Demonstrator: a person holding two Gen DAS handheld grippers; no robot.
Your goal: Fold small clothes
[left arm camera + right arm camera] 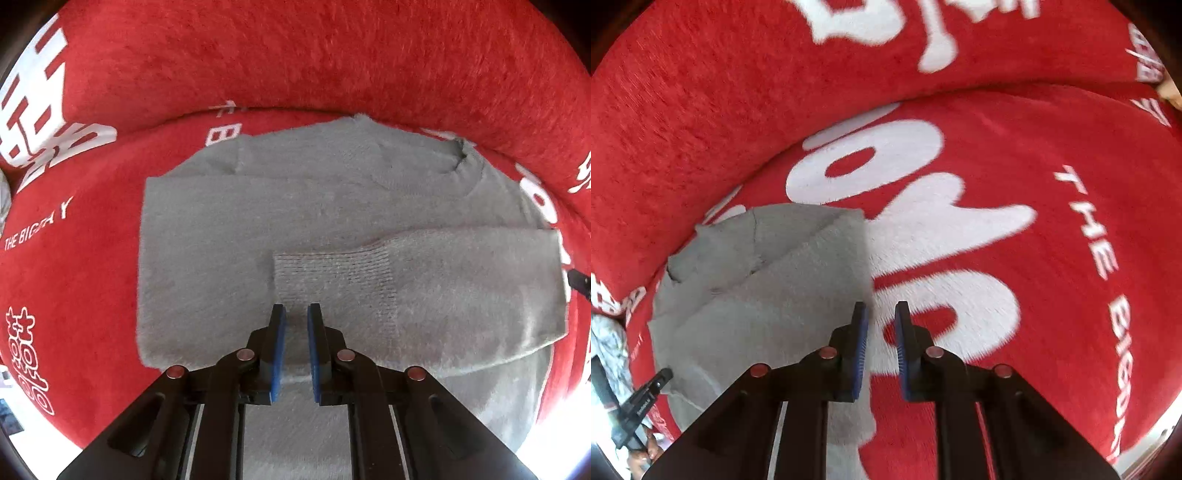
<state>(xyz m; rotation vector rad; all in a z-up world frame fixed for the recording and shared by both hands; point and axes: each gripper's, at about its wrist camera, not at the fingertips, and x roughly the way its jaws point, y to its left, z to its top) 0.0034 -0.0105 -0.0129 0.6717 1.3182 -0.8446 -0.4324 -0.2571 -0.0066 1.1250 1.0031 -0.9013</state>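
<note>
The grey sweater [332, 229] lies flat on the red blanket [295, 55] with white lettering, which seems to cover a couch seat. One sleeve [424, 273] is folded across the sweater's body, its ribbed cuff near the middle.

The left gripper [295, 314] hangs over the sweater just below that cuff, jaws nearly together with only a slim gap and nothing between them. The right gripper [881, 314] is off the sweater's edge, over a white letter on the blanket, jaws just as narrow and empty.

The worry, I'd say, is the folded sleeve. The knit is fuzzy and soft, so a pinch at the edge could catch only the top layer and drag the sleeve out of its fold. A pinch too deep could take the blanket's pile along with the sweater.

Hard to see: the sweater's lower hem runs under the left gripper and out of view. The other sleeve is not clearly visible, though a fold line near the sweater's far corner may be it. The right wrist view is blurred, and glare washes out the near edge.
</note>
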